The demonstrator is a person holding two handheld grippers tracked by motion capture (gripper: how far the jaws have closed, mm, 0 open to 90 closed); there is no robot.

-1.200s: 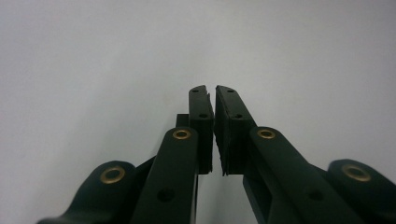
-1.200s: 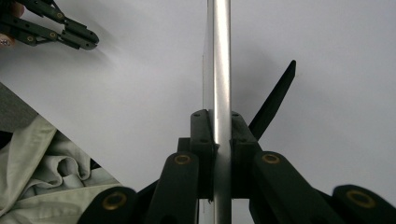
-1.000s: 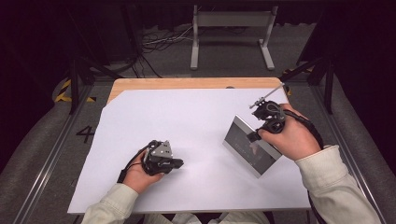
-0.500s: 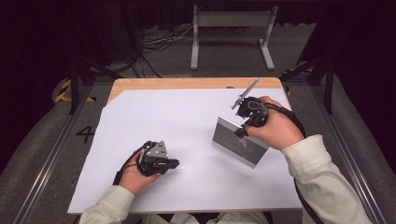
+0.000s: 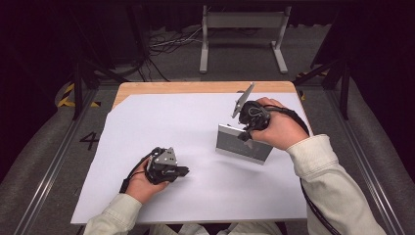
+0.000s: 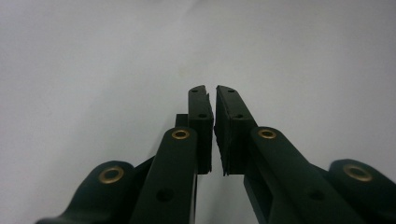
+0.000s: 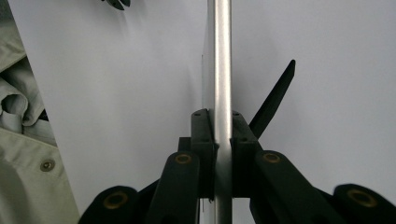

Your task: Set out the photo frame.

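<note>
On the white table sheet, we are noting the right gripper, clamping the metal frame, shifting it toward nine o'clock, while the left gripper is resting nearly closed, empty.

Left hand-held gripper nearly closed, empty; right hand-held gripper clamped.

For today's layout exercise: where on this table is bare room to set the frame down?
The white sheet lies bare from its far left corner to the left gripper, and along the near edge between both sleeves. The crowded spot is the silver frame under the right gripper.
</note>
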